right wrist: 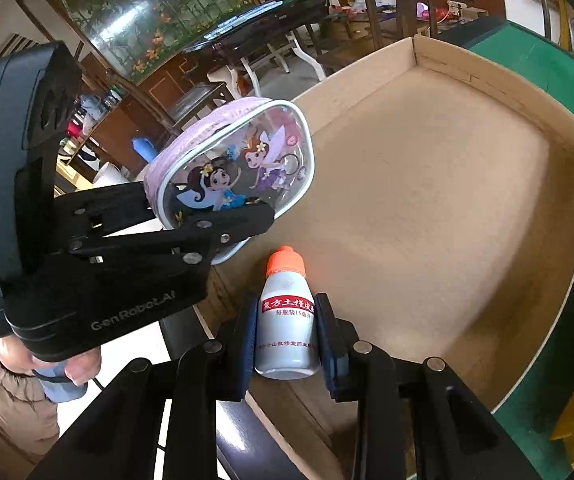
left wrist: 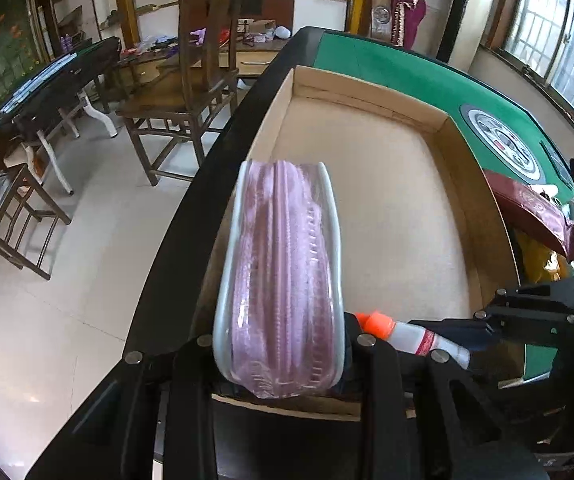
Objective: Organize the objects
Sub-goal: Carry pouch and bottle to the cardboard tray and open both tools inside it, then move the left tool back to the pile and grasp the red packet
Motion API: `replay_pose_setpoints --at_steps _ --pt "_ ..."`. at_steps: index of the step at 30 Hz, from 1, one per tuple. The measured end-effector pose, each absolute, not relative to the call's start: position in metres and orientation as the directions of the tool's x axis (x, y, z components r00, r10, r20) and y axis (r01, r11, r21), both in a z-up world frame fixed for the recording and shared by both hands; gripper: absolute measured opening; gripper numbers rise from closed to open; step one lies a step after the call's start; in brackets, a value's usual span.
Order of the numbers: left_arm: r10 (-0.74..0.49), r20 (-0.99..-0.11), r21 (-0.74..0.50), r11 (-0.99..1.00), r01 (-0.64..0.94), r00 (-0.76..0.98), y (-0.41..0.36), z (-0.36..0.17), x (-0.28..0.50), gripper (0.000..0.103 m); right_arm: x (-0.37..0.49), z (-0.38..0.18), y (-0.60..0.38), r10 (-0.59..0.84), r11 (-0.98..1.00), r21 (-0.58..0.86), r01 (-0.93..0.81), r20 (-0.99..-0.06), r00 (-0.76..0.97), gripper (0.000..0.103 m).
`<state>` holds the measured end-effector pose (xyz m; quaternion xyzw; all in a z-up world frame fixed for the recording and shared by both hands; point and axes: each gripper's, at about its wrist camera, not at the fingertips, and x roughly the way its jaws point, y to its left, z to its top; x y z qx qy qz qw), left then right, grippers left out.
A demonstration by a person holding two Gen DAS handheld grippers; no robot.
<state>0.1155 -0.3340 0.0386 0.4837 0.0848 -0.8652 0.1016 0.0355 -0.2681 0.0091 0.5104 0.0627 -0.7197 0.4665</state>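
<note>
The left tool (right wrist: pixel 223 220) is gripping the pink pouch (right wrist: pixel 231 164) on edge – its long axis running forward over the cardboard tray (right wrist: pixel 419 46). The right tool (right wrist: pixel 287 336) is clamping the white bottle (right wrist: pixel 287 320) just beside it – orange cap pointing ahead, above the tray's near edge

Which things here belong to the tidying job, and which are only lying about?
Job:
- pink pouch, gripped in left tongs
- white bottle, gripped in right tongs
- cardboard tray

Lying about:
- wooden chair
- dark red packet

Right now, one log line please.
left gripper: shut on pouch | right gripper: shut on bottle | both above cardboard tray
</note>
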Motion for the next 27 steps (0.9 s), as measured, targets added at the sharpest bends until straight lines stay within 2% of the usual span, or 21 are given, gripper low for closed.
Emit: replay_pose_setpoints --at_steps 3,5,7,8,18,20,24,27 --pt "-0.134 -0.857 -0.009 -0.962 0.274 -0.497 -0.334 0.041 0.117 0.035 0.035 0.012 -0.260 -0.613 -0.562 0.388 0.730 -0.789 -0.053 0.039" --pt "-0.139 -0.858 -0.001 -0.962 0.272 -0.495 -0.333 0.042 0.118 0.047 0.035 0.013 -0.260 -0.621 -0.562 0.398 0.725 -0.782 -0.052 0.047" --pt "-0.135 -0.857 0.000 -0.965 0.262 -0.498 -0.327 0.044 0.119 0.058 0.035 0.017 -0.256 -0.628 -0.563 0.398 0.724 -0.775 -0.063 0.049" --pt "-0.139 -0.856 0.006 -0.966 0.260 -0.497 -0.325 0.045 0.119 0.060 0.037 0.019 -0.252 -0.625 -0.566 0.389 0.727 -0.778 -0.070 0.050" --pt "-0.200 -0.828 0.028 -0.948 0.318 -0.524 -0.329 0.073 0.139 0.063 0.033 0.038 -0.228 -0.657 -0.585 0.391 0.711 -0.742 -0.132 0.058" --pt "-0.207 -0.818 0.021 -0.944 0.331 -0.537 -0.331 0.079 0.148 0.063 0.032 0.042 -0.216 -0.670 -0.590 0.399 0.702 -0.728 -0.149 0.063" --pt "-0.211 -0.785 -0.015 -0.933 0.358 -0.583 -0.328 0.097 0.163 0.063 0.028 0.055 -0.188 -0.692 -0.612 0.414 0.674 -0.693 -0.202 0.068" --pt "-0.194 -0.760 -0.055 -0.932 0.359 -0.620 -0.321 0.109 0.169 0.067 0.029 0.066 -0.155 -0.706 -0.632 0.416 0.654 -0.657 -0.264 0.076"
